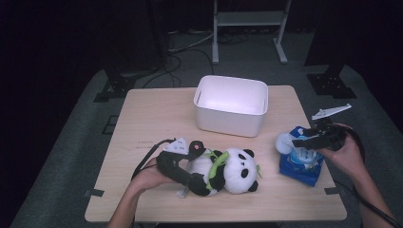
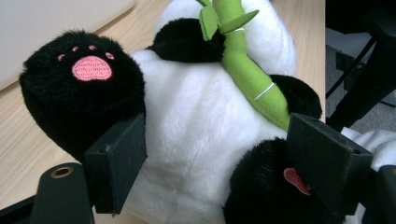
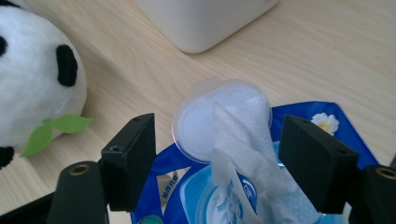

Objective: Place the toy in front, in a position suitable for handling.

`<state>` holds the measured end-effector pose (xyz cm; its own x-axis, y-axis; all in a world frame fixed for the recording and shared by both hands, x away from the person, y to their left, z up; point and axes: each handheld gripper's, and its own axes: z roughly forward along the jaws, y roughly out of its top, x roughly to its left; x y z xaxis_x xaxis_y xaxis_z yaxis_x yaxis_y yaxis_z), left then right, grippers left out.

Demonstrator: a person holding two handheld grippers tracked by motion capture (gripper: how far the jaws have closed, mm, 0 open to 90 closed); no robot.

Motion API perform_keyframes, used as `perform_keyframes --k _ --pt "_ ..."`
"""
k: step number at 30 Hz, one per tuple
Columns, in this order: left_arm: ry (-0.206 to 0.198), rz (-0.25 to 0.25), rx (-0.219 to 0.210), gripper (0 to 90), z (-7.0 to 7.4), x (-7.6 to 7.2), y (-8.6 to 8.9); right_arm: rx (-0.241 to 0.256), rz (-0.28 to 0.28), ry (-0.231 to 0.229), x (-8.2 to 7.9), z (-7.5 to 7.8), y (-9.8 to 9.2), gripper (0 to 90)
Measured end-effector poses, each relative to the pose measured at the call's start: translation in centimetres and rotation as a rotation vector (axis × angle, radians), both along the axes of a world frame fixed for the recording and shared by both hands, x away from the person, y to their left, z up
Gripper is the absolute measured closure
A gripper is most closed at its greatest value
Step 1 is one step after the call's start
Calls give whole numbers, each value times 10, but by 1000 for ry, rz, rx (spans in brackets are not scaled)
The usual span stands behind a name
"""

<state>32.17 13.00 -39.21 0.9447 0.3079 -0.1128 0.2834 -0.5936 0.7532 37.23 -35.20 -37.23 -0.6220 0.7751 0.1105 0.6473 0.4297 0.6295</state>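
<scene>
Pale wood-grain table (image 1: 142, 118) on grey carpet, dark room; matte white rounded tub (image 1: 231, 104) at 12 o'clock.
Left gripper (image 1: 187, 183), jaws wide, straddles the fuzzy plush panda (image 1: 228, 171) at 6 o'clock, lying on the table with a green felt bamboo stalk (image 2: 252, 79) across its belly. Right gripper (image 1: 304, 141), jaws wide, brackets the crinkled tissue (image 3: 247, 140) sticking from the glossy blue wipes pack (image 1: 299, 164) at 3 o'clock, round lid (image 3: 196, 121) flipped open.

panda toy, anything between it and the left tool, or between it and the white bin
Nothing visible does. The left tool is open with its jaws on either side of the panda toy at its belly. The stretch of table between the panda and the white bin is bare; the wipes pack lies off to the side.
</scene>
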Motion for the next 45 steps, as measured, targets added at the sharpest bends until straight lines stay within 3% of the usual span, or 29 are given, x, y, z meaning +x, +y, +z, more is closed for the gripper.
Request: perform_keyframes --k 6,12,18,23,28,36,41,45 --pt "5 4 -3 197 0 0 0 -59 11 45 7 -18 9 340" --pt "9 4 -7 197 -1 0 0 -121 -17 75 11 -27 13 595" --pt "10 4 -5 195 -1 0 0 -143 -32 97 10 -26 13 837" --pt "14 4 -5 194 -2 0 1 -130 -34 109 9 -19 11 872" --pt "12 3 -3 194 -2 0 1 -116 -30 92 7 -8 10 874" --pt "18 7 -11 193 -3 1 1 -36 -23 43 -1 22 5 875" --pt "18 10 -14 192 -3 0 0 -26 15 14 -9 48 17 875" --pt "19 11 -13 191 -3 0 0 -42 73 -11 -17 67 39 874"
